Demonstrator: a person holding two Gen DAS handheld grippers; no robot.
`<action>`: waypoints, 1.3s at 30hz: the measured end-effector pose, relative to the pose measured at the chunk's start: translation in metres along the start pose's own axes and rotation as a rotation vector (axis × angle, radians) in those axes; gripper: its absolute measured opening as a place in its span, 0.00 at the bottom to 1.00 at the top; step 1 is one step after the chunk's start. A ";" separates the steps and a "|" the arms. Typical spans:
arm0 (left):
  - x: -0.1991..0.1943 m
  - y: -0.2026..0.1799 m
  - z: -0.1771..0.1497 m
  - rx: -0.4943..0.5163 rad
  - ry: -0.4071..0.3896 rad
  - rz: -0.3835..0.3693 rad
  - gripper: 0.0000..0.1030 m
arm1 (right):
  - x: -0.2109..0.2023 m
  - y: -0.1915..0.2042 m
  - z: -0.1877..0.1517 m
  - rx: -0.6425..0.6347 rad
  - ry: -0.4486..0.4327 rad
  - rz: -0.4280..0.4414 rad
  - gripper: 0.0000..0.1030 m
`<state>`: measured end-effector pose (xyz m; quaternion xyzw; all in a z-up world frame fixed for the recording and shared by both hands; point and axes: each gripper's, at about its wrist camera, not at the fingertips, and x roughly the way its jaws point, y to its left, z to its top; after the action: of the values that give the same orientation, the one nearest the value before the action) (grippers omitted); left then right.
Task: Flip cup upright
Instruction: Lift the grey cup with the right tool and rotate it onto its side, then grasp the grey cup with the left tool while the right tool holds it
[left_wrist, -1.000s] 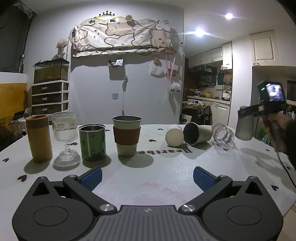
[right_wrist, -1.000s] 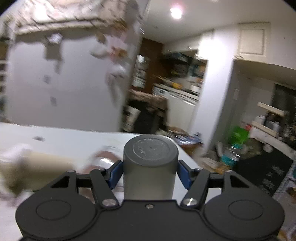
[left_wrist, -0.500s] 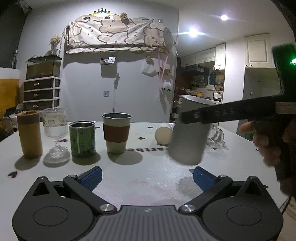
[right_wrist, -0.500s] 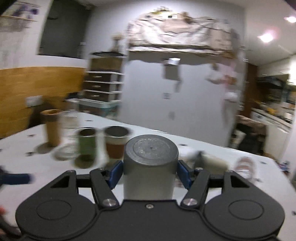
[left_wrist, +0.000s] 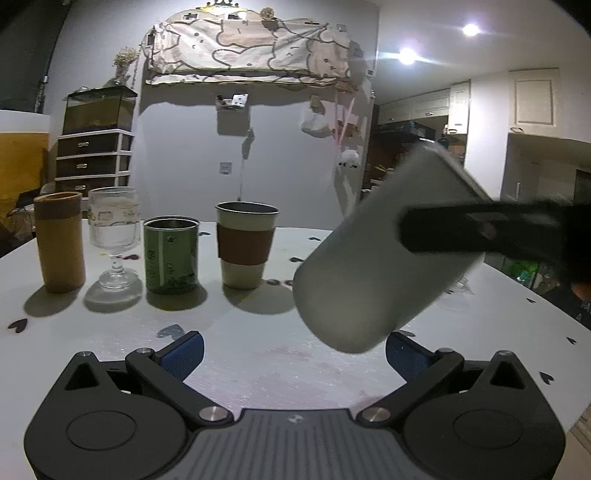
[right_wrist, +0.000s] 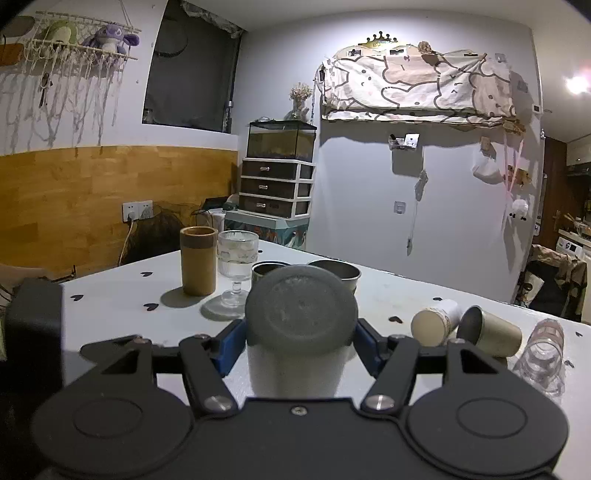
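My right gripper (right_wrist: 301, 345) is clamped on the grey cup (right_wrist: 301, 321), blue pads (right_wrist: 232, 345) pressing its sides left and right. From the right wrist cam the cup's flat closed base faces the lens and the body runs away from it. In the left wrist cam the same grey cup (left_wrist: 384, 258) hangs in the air, tilted: closed base low and toward the left, mouth end up and to the right, with one black finger (left_wrist: 461, 230) of the right gripper crossing its wall. That part of the frame is motion-blurred. It sits above the table (left_wrist: 258, 350), not touching it as far as I can tell.

My left gripper (left_wrist: 293, 349) is spread wide with nothing between the pads (left_wrist: 183, 352), low over the table's near edge. The grey cup is just above and ahead of its right finger.

Standing in a row on the left: tan cylinder cup (left_wrist: 59, 240), clear stemmed glass (left_wrist: 115, 236), green metal can (left_wrist: 170, 254), then the cup with a brown sleeve (left_wrist: 245, 245), all upright with mouths up.

On the right, seen from the right wrist cam, three are lying on their sides: a white cup (right_wrist: 436, 321) with its base toward me, a metal cup (right_wrist: 489, 334) touching it, and a clear plastic cup (right_wrist: 543, 352) further right.
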<state>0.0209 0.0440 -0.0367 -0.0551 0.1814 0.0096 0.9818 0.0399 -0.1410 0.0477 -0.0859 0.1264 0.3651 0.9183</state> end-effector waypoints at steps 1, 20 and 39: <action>0.001 0.001 0.000 -0.001 0.001 0.008 1.00 | -0.002 0.000 -0.003 0.003 0.002 0.000 0.63; 0.000 0.032 -0.001 -0.073 0.018 0.106 1.00 | 0.017 0.003 -0.093 0.217 0.217 -0.108 0.62; 0.045 0.017 0.030 -0.402 0.329 -0.249 0.99 | -0.011 -0.001 -0.093 0.233 0.073 -0.118 0.54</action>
<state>0.0726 0.0641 -0.0267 -0.2711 0.3248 -0.0844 0.9022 0.0167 -0.1719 -0.0375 0.0009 0.1958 0.2898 0.9368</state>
